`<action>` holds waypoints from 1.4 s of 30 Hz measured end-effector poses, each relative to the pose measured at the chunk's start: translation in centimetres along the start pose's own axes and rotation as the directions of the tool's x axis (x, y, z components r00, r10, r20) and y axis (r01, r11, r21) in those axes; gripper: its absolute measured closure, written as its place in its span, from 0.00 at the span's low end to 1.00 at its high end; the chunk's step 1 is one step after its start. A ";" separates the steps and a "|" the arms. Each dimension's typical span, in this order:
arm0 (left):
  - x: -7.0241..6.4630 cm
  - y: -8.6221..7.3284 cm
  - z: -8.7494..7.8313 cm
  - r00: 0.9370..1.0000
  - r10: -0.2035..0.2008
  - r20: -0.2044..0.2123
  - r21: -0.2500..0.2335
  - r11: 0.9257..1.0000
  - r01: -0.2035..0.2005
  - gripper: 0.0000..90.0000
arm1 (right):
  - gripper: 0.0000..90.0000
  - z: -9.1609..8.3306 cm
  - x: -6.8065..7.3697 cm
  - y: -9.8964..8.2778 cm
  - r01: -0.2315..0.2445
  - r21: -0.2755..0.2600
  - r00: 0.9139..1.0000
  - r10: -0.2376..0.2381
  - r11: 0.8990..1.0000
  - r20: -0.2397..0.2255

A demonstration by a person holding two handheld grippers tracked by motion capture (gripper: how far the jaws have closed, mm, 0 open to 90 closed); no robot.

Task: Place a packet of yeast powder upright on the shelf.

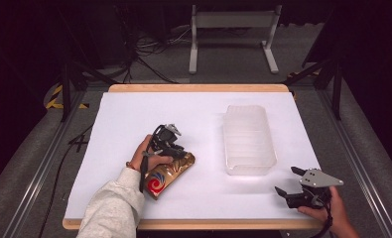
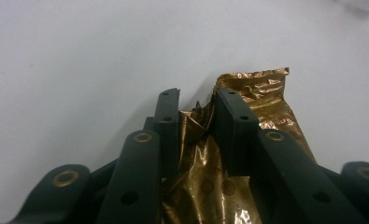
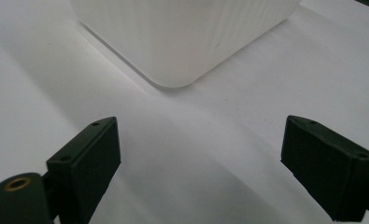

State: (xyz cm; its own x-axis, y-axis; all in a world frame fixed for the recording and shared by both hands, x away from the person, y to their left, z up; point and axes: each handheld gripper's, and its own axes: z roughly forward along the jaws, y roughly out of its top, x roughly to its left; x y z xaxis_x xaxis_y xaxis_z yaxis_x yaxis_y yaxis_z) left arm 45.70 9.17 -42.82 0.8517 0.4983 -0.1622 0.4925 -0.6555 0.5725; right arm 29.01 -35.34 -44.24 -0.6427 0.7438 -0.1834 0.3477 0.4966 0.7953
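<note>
A gold foil snack bag (image 1: 167, 174) with a red and blue swirl lies on the white table cover (image 1: 134, 124), left of centre near the front. My left gripper (image 1: 179, 154) points down onto the bag's far end. In the left gripper view its two pads pinch the crumpled gold foil (image 2: 261, 93) between them, the left gripper (image 2: 197, 108) shut on the bag. My right gripper (image 1: 287, 180) rests at the front right corner, jaws wide apart with bare table between them (image 3: 198, 154). A frosted plastic tub (image 1: 248, 139) stands just beyond it.
The frosted tub (image 3: 182, 32) has rounded corners and ribbed walls. The table's wooden front edge (image 1: 208, 224) lies close to both hands. A metal stand (image 1: 233, 29) and cables sit on the floor behind the table.
</note>
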 end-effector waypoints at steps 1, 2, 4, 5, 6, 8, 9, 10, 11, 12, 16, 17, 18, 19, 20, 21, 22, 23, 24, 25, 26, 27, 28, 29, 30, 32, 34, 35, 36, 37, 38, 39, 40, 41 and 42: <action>-0.2 0.0 -0.3 1.000 0.007 -0.011 -0.011 1.000 -0.007 0.84 | 0.14 0.0 0.0 0.0 0.002 0.000 1.000 -0.002 1.000 -0.002; -0.2 0.0 -0.3 1.000 0.007 -0.011 -0.011 1.000 -0.007 0.86 | 0.14 0.0 0.0 0.0 0.002 0.000 1.000 -0.002 1.000 -0.002; -0.3 0.0 -0.7 1.000 0.010 -0.017 -0.041 0.999 -0.011 0.86 | 0.14 0.0 0.0 0.0 0.003 0.000 1.000 -0.003 1.000 -0.003; -0.4 0.0 -1.0 1.000 0.014 -0.020 -0.049 0.999 -0.015 0.87 | 0.14 0.0 0.0 0.0 0.003 0.001 1.000 -0.003 1.000 -0.004; -0.5 0.1 -1.3 0.999 0.015 -0.028 -0.067 0.998 -0.017 0.87 | 0.14 0.0 0.0 0.0 0.004 0.002 1.000 -0.004 1.000 -0.005; -0.6 0.1 -2.1 1.000 0.010 -0.024 -0.110 0.994 -0.012 0.88 | 0.14 0.0 0.0 0.0 0.005 0.002 1.000 -0.005 1.000 -0.004; -0.7 0.1 -2.6 1.000 0.011 -0.029 -0.133 0.991 -0.015 0.88 | 0.14 0.0 0.0 0.0 0.005 0.002 1.000 -0.005 1.000 -0.005; -0.8 0.1 -3.1 0.999 0.011 -0.038 -0.158 0.987 -0.017 0.88 | 0.14 0.0 0.0 0.0 0.005 0.004 1.000 -0.005 1.000 -0.004; -1.0 0.1 -3.7 0.999 0.012 -0.035 -0.174 0.985 -0.018 0.88 | 0.14 0.0 0.0 0.0 0.006 0.003 1.000 -0.006 1.000 -0.002; -1.2 0.1 -4.3 0.999 0.015 -0.049 -0.194 0.981 -0.024 0.88 | 0.14 0.0 0.0 0.0 0.006 0.002 1.000 -0.006 1.000 -0.001; -2.1 0.0 -6.2 0.995 0.035 -0.089 -0.249 0.967 -0.057 0.88 | 0.14 -0.1 0.0 0.0 0.005 -0.005 1.000 -0.005 1.000 0.000; -2.3 0.0 -6.5 0.995 0.043 -0.093 -0.253 0.965 -0.065 0.88 | 0.14 -0.1 0.0 0.0 0.006 -0.004 1.000 -0.006 1.000 0.002; -2.5 0.0 -6.8 0.994 0.049 -0.095 -0.257 0.964 -0.072 0.88 | 0.14 -0.1 0.0 0.0 0.006 -0.003 1.000 -0.006 1.000 0.002; -2.6 -0.1 -7.1 0.993 0.054 -0.101 -0.260 0.962 -0.079 0.88 | 0.14 -0.1 0.0 0.0 0.007 -0.002 1.000 -0.007 1.000 0.001; -2.8 -0.2 -7.4 0.992 0.061 -0.111 -0.262 0.961 -0.088 0.88 | 0.14 -0.1 0.0 0.0 0.008 -0.001 1.000 -0.008 1.000 0.001; -2.9 -0.3 -7.7 0.991 0.066 -0.114 -0.266 0.959 -0.095 0.88 | 0.14 -0.1 0.0 0.1 0.009 0.000 1.000 -0.009 1.000 0.002; -2.9 -0.5 -8.1 0.991 0.068 -0.118 -0.268 0.958 -0.098 0.88 | 0.14 -0.1 0.0 0.1 0.010 -0.001 1.000 -0.010 1.000 0.002; -3.0 -0.6 -8.5 0.990 0.065 -0.125 -0.271 0.958 -0.097 0.88 | 0.14 -0.2 0.1 0.0 0.010 -0.002 1.000 -0.010 1.000 0.003; -3.0 -0.7 -8.9 0.990 0.064 -0.128 -0.275 0.956 -0.098 0.88 | 0.14 -0.2 0.1 0.0 0.008 -0.004 1.000 -0.008 1.000 0.003; -3.1 -0.8 -9.4 0.989 0.068 -0.130 -0.281 0.954 -0.103 0.88 | 0.14 -0.2 0.0 0.0 0.005 -0.005 1.000 -0.005 1.000 0.005; -3.2 -1.0 -10.0 0.989 0.064 -0.133 -0.300 0.948 -0.101 0.88 | 0.14 -0.2 0.0 0.0 0.002 -0.008 1.000 -0.002 1.000 0.006; -3.3 -1.1 -10.3 0.989 0.064 -0.133 -0.307 0.946 -0.102 0.88 | 0.14 -0.2 -0.1 0.0 0.001 -0.007 1.000 -0.001 1.000 0.003; -3.5 -1.2 -10.6 0.989 0.074 -0.130 -0.312 0.944 -0.111 0.88 | 0.14 -0.1 0.0 0.0 0.001 -0.007 1.000 -0.001 1.000 0.001; -3.7 -1.2 -10.9 0.988 0.078 -0.133 -0.317 0.941 -0.118 0.89 | 0.14 -0.1 0.0 0.0 0.005 -0.005 1.000 -0.005 1.000 0.000; -4.1 -1.2 -11.2 0.985 0.080 -0.150 -0.327 0.937 -0.126 0.89 | 0.14 -0.1 0.0 0.0 0.008 -0.006 1.000 -0.008 1.000 0.001; -4.7 -1.1 -11.7 0.984 0.095 -0.151 -0.341 0.929 -0.142 0.93 | 0.14 -0.1 0.0 0.1 0.009 -0.009 1.000 -0.009 1.000 0.002; -5.2 -1.0 -12.0 0.980 0.117 -0.160 -0.342 0.925 -0.166 0.94 | 0.14 -0.1 0.0 0.1 0.009 -0.008 1.000 -0.009 1.000 0.002; -5.5 -0.9 -12.1 0.978 0.121 -0.168 -0.344 0.923 -0.173 0.94 | 0.14 -0.1 0.0 0.1 0.009 -0.008 1.000 -0.009 1.000 0.001; -5.8 -0.8 -12.1 0.977 0.131 -0.167 -0.342 0.922 -0.182 0.94 | 0.14 -0.1 0.0 0.1 0.010 -0.006 1.000 -0.010 1.000 0.000; -6.0 -0.8 -12.1 0.976 0.142 -0.168 -0.337 0.922 -0.192 0.94 | 0.14 -0.1 0.1 0.1 0.008 -0.004 1.000 -0.008 1.000 0.000; -6.2 -0.7 -12.2 0.975 0.142 -0.172 -0.340 0.920 -0.193 0.94 | 0.14 -0.1 0.1 0.1 0.006 -0.005 1.000 -0.006 1.000 -0.001; -6.4 -0.6 -12.2 0.976 0.140 -0.169 -0.349 0.917 -0.192 0.94 | 0.14 -0.1 0.1 0.1 0.007 -0.004 1.000 -0.007 1.000 -0.001; -6.4 -0.6 -12.2 0.975 0.143 -0.169 -0.355 0.914 -0.195 0.95 | 0.14 -0.1 0.0 0.1 0.006 -0.006 1.000 -0.006 1.000 0.001; -6.6 -0.6 -12.2 0.975 0.139 -0.173 -0.363 0.911 -0.194 0.95 | 0.14 -0.2 0.0 0.1 0.005 -0.007 1.000 -0.005 1.000 0.000; -6.7 -0.5 -12.2 0.974 0.139 -0.177 -0.365 0.910 -0.196 0.95 | 0.14 -0.2 0.0 0.1 0.001 -0.008 1.000 -0.001 1.000 0.000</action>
State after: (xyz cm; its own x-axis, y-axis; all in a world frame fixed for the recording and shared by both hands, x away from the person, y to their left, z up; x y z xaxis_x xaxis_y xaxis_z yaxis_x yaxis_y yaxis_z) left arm 37.61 13.10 -32.25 0.8667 0.4948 0.0636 0.2160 -0.4872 0.8462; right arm 28.88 -35.39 -44.09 -0.6432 0.7431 -0.1847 0.3410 0.4939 0.7998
